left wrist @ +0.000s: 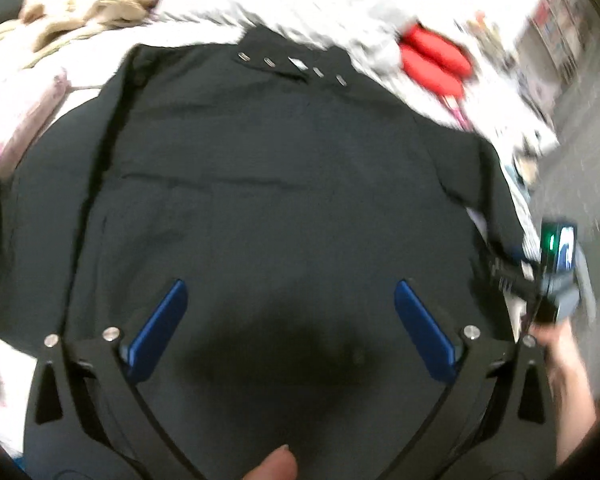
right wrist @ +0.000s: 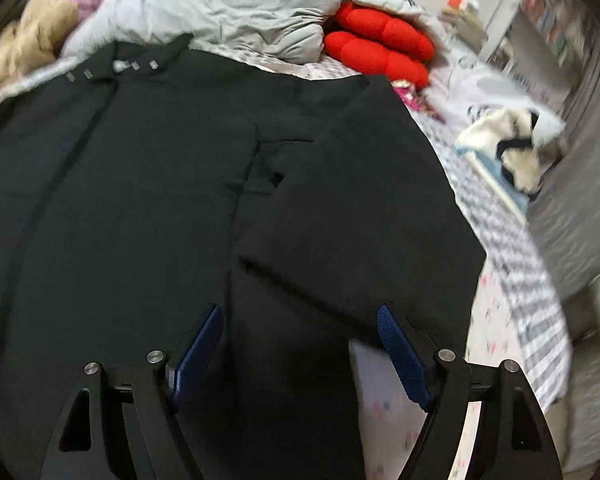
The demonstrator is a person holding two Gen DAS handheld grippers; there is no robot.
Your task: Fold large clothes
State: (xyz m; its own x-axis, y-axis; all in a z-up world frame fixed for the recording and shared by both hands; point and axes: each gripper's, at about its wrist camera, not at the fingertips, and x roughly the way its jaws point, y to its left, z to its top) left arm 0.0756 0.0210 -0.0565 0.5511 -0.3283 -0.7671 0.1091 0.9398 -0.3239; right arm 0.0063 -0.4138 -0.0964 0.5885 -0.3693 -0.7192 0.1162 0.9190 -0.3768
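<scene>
Above the blurred black coat (left wrist: pixel 260 168), both tools (left wrist: pixel 290 300) (right wrist: pixel 300 320) gape empty, its hem cut off.

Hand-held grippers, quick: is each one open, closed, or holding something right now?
Left hand-held gripper: open, holding nothing, above the black coat.
Right hand-held gripper: open, holding nothing, above the same coat.

Jacket (right wrist: pixel 140 200) lies spread on bed (right wrist: pixel 512 264), fills centre and left of right wrist frame. Collar at upper left. Duvet (right wrist: pixel 228 4) behind collar, top centre. Cushions (right wrist: pixel 380 48) stacked right of duvet. My left hand-held gripper (left wrist: pixel 290 304) and right hand-held gripper (right wrist: pixel 300 328) above jacket, lower frame.
</scene>
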